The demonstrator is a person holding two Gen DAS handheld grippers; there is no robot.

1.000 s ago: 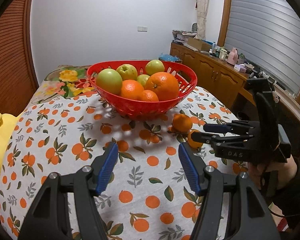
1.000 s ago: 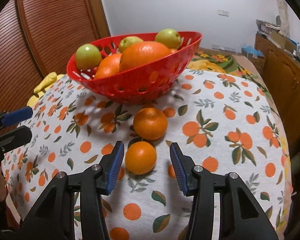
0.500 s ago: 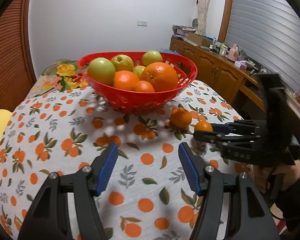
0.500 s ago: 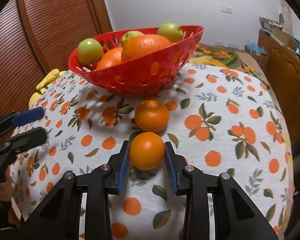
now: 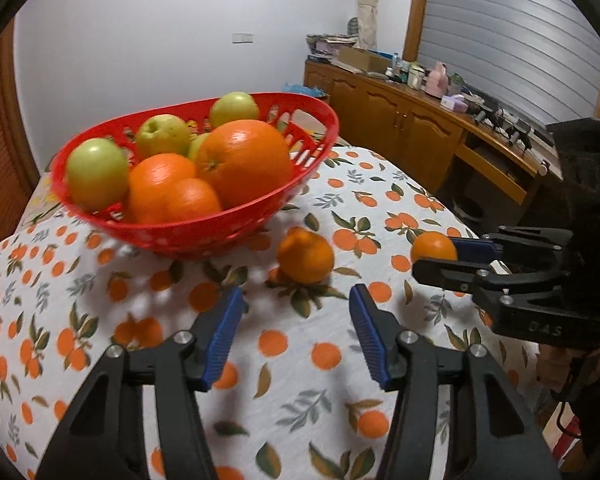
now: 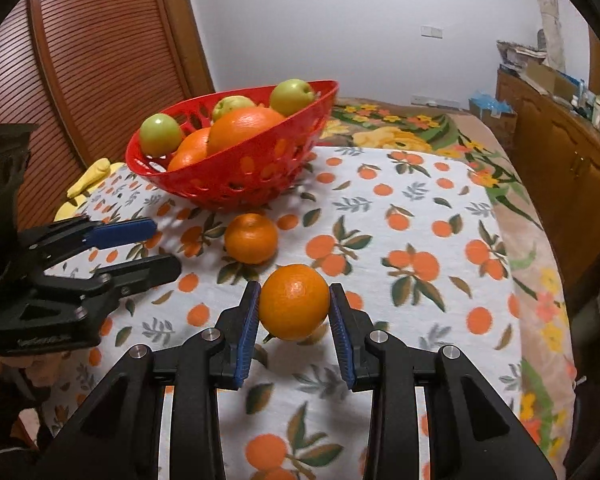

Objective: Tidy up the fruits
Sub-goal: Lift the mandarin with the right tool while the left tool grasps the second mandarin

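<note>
A red basket (image 5: 204,236) (image 6: 240,176) stands on the orange-print tablecloth, holding green apples and oranges. In front of it on the cloth lies a loose tangerine (image 5: 306,256) (image 6: 251,239). My right gripper (image 6: 295,288) (image 5: 436,258) is shut on a small orange (image 6: 294,302) (image 5: 434,245), its blue pads pressing both sides, close over the cloth. My left gripper (image 5: 296,296) (image 6: 164,247) points at the loose tangerine from just short of it. Its jaws are closing, with nothing between them.
A wooden sideboard (image 5: 420,140) with clutter runs along the right wall under a shuttered window. A yellow object (image 6: 88,176) lies at the table's left edge beside a slatted wooden door (image 6: 80,60). A floral cloth (image 6: 400,128) covers the far end behind the basket.
My right gripper shut on the small orange and now holds it. My left gripper moved in toward the loose tangerine and its jaws have narrowed.
</note>
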